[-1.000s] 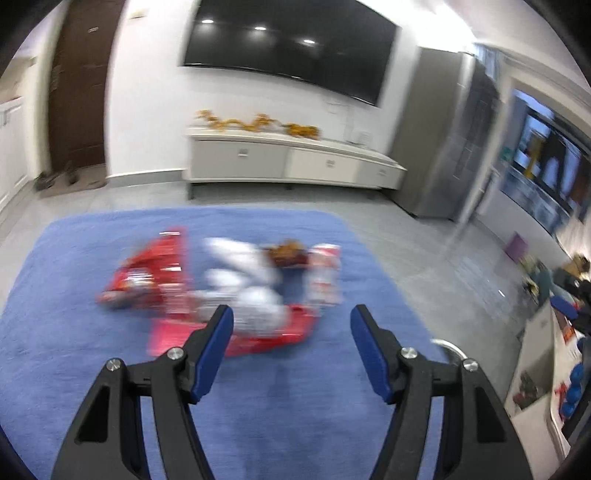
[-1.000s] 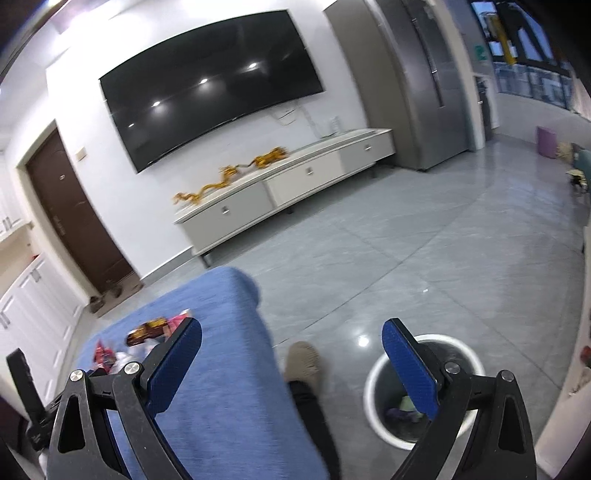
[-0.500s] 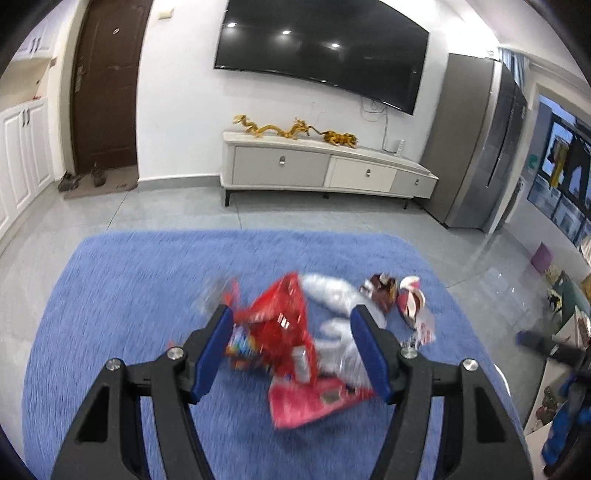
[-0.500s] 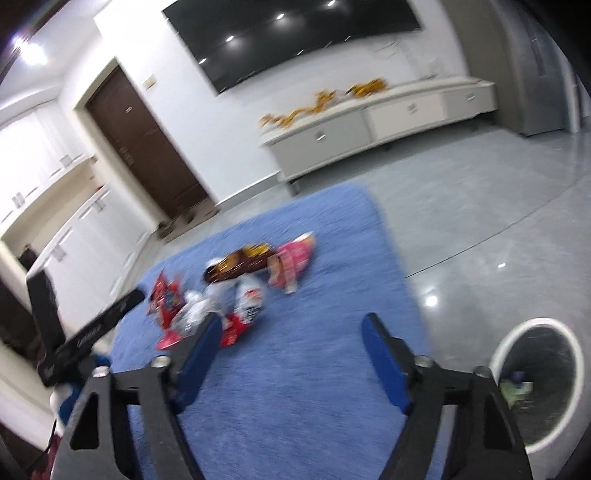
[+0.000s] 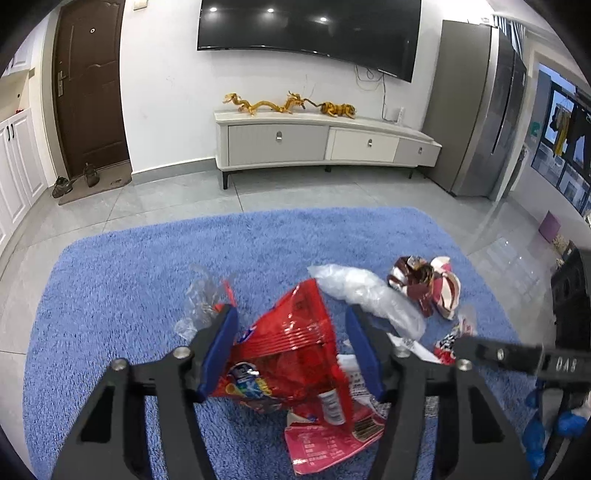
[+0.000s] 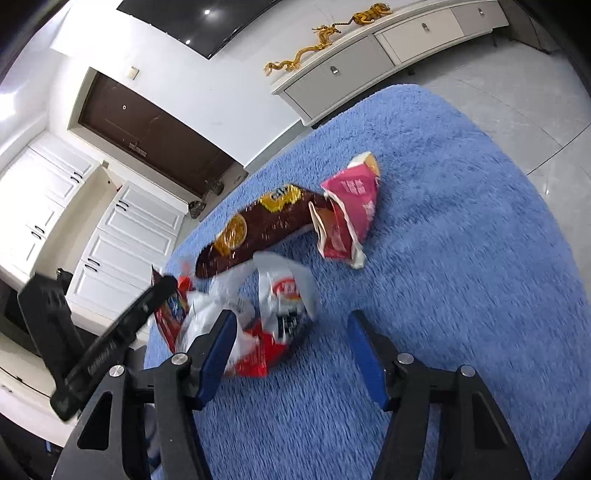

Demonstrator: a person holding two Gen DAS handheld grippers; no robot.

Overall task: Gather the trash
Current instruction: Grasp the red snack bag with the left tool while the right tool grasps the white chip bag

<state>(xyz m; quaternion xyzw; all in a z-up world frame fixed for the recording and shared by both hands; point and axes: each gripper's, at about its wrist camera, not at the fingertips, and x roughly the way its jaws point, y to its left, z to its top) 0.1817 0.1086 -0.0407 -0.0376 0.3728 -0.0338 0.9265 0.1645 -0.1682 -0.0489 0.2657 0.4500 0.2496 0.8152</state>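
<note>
Your red snack bag [image 5: 291, 354] hides wrappers beneath; print on white wrapper [image 6: 284, 295] smeared, unreadable; left gripper [image 6: 110, 332] cut by frame.

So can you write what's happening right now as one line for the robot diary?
step: reaching for trash | left gripper: closing around red snack bag, not yet pinched | right gripper: closing, empty, beside wrapper pile | surface: blue rug

A home living room: a large wall-mounted television [image 5: 310, 29] hangs above a low white media cabinet [image 5: 325, 142] with golden dragon figurines [image 5: 288, 105], a brown entrance door [image 5: 90, 85] with shoes [image 5: 74, 181] on its mat, and a blue shag rug [image 5: 147, 258] on grey tile.
</note>
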